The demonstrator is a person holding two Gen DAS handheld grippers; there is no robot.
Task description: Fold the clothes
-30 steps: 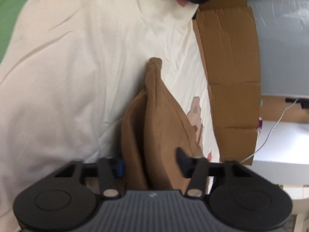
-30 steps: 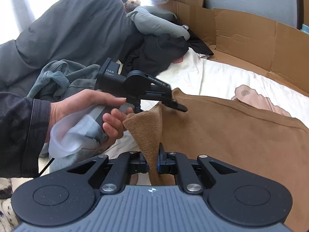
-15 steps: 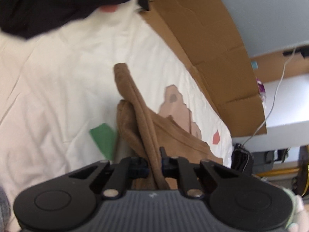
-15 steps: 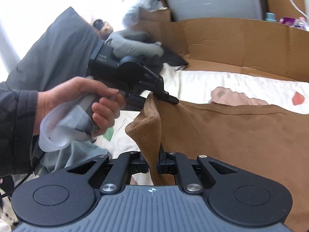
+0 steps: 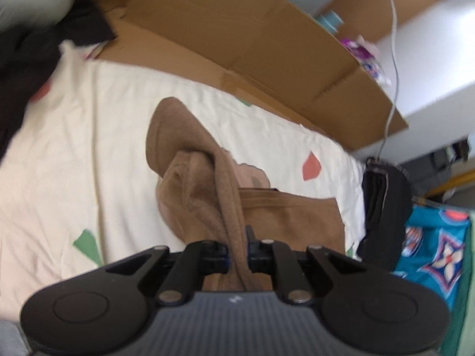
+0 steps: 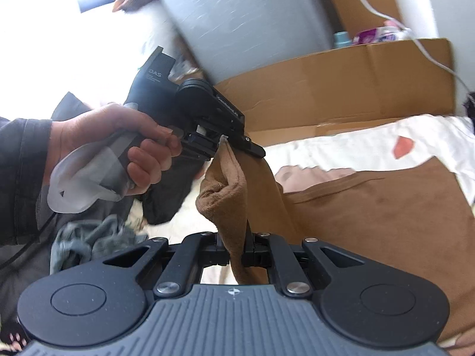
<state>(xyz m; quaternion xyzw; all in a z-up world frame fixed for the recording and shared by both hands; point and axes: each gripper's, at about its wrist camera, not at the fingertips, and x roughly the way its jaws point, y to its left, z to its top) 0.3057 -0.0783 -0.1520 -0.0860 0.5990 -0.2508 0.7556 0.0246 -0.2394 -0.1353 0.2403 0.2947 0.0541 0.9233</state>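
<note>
A brown fleece garment (image 5: 204,190) lies partly on a white printed bedsheet (image 5: 74,136) and is lifted at one end. My left gripper (image 5: 237,252) is shut on a bunched fold of it, which hangs down toward the sheet. My right gripper (image 6: 236,249) is shut on another edge of the same brown garment (image 6: 371,207). In the right wrist view a hand holds the left gripper (image 6: 234,145) just above and behind, pinching the cloth's upper corner. The rest of the garment spreads flat to the right.
Cardboard panels (image 5: 237,47) line the far side of the bed. Dark clothes (image 5: 38,35) are piled at the upper left. A grey garment (image 6: 89,243) lies at the left. A black bag (image 5: 386,207) and a blue patterned cloth (image 5: 436,243) sit off the bed's right end.
The left gripper closed on the brown garment and rose with it, rolling as it went. The right gripper, shut on the cloth throughout, lifted and swung too; more garment now hangs clear of the sheet.
</note>
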